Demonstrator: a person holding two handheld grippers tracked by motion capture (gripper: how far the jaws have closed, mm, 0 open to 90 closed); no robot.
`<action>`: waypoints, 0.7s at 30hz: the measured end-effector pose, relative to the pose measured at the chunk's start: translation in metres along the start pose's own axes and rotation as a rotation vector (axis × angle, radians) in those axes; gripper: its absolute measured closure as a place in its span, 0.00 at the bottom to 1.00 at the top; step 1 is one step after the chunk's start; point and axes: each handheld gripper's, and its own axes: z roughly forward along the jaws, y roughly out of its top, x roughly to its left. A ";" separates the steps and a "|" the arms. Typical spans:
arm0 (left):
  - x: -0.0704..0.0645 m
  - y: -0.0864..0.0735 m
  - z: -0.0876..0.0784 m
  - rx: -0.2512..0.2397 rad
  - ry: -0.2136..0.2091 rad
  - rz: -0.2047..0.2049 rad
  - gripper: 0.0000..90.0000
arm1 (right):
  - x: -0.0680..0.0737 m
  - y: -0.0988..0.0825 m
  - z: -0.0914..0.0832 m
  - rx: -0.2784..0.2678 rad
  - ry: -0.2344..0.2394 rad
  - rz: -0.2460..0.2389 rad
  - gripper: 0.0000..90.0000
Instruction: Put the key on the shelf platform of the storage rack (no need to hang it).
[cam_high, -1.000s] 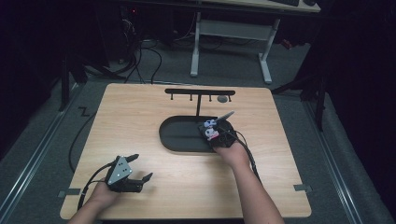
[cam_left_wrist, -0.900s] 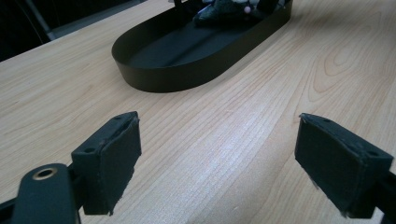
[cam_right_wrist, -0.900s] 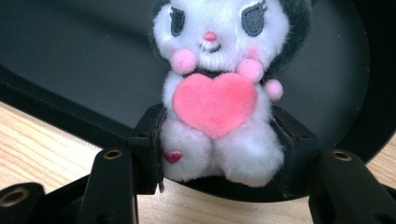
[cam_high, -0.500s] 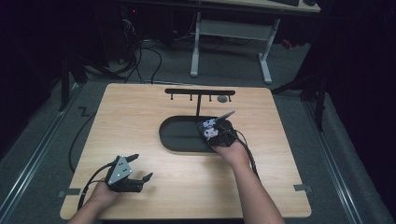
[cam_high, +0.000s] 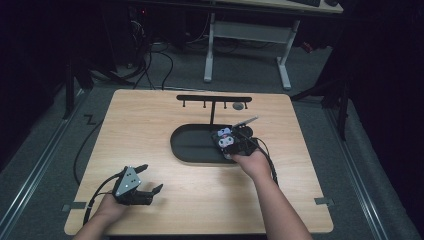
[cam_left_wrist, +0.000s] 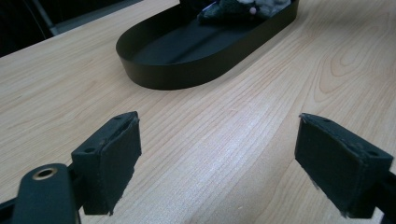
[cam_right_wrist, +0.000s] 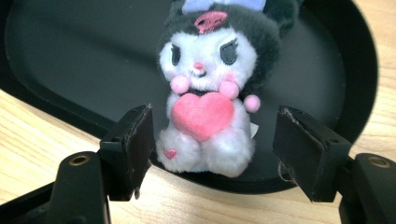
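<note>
Where it gripped earlier, right gripper (cam_right_wrist: 212, 144) fingers just opened, plush toy (cam_right_wrist: 210, 93) loose in tray (cam_right_wrist: 70, 56), left gripper (cam_left_wrist: 219, 163) fingers wide, empty.

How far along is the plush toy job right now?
Done: the plush sits in the black tray. In hand: the right claw has just been opening, pads clear of the plush between them. Left: backing that claw away. The left claw waits open.

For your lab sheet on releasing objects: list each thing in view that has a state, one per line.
Plush toy: lying in tray, released.
Black oval tray: flat on table, holding the toy.
Right gripper: open, jaws just been opening, either side of toy.
Left gripper: open, nothing between jaws.
</note>
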 end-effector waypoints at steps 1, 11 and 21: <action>-0.001 0.000 0.000 0.000 0.001 0.004 0.17 | 0.000 -0.001 -0.002 -0.009 0.002 -0.002 0.33; -0.002 -0.001 -0.004 -0.017 0.008 0.016 0.17 | 0.012 -0.032 -0.013 -0.100 -0.053 -0.083 0.31; -0.003 -0.001 -0.002 -0.004 0.009 0.024 0.17 | 0.014 -0.079 -0.023 -0.271 -0.070 -0.150 0.26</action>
